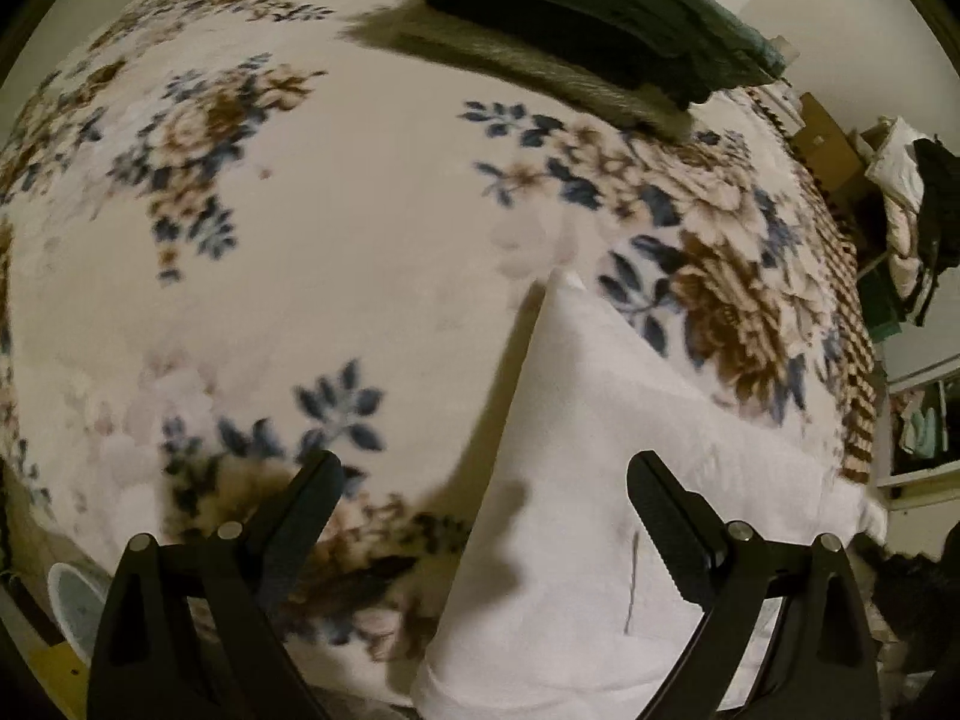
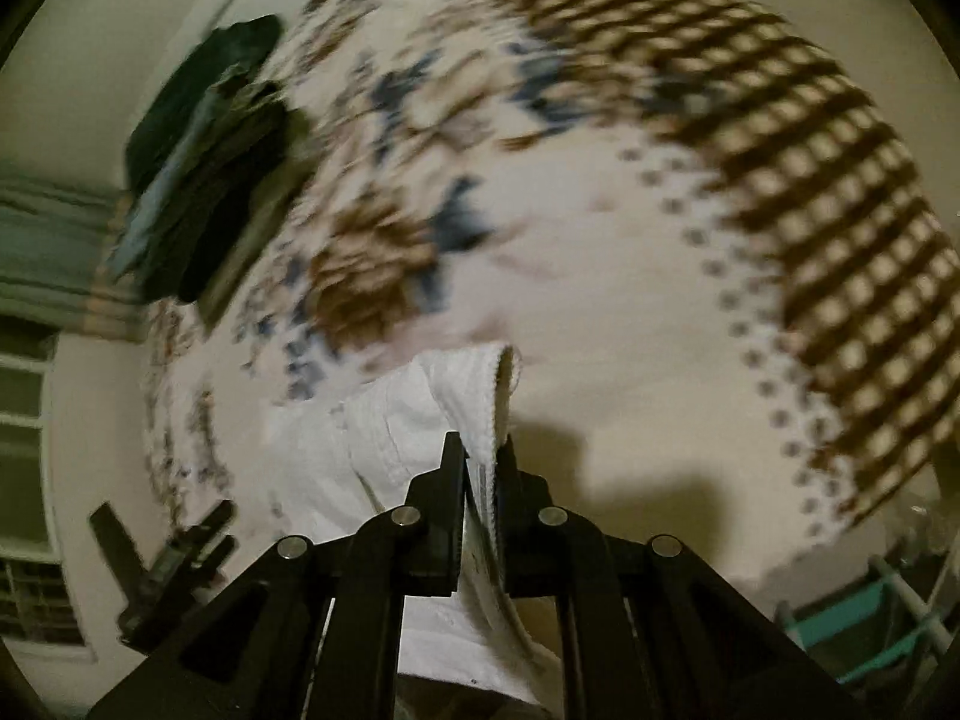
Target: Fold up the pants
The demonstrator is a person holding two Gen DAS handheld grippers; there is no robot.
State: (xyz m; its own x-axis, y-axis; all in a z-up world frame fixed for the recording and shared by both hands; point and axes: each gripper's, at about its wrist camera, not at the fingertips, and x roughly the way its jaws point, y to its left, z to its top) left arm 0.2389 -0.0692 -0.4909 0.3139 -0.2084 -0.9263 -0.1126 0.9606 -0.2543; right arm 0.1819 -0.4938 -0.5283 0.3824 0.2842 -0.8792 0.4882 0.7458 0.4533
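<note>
The right hand-held gripper (image 2: 480, 450), black with two flat fingers, sits at the bottom centre of its own view with the fingers pressed together, pinching the thick hemmed edge of the white cotton pants (image 2: 420, 414). That band of fabric runs up out of the jaws and curls over just above the fingertips, while the rest of the garment bunches in soft folds to the left of the fingers and drops away beneath them.

Over in the left wrist view, the left hand-held gripper (image 1: 486, 468) stands spread wide, its two black ribbed fingers well apart at the bottom of the frame, holding nothing. Between and beyond them lies the same pair of white pants (image 1: 576, 480), a smooth pale wedge that narrows to a point near the middle of the frame. The right finger overlaps the cloth in the picture; whether it touches is not clear.

The pants lie on the bed, on a cream fleece blanket with blue and brown flowers (image 1: 336, 252), which carries a brown checked border along its far edge. One pair of white pants, one blanket, two grippers. A single pile of dark green and black folded clothes (image 1: 600, 18) rests at the top of the left view, and shows again, blurred, at the upper left of the right view.
</note>
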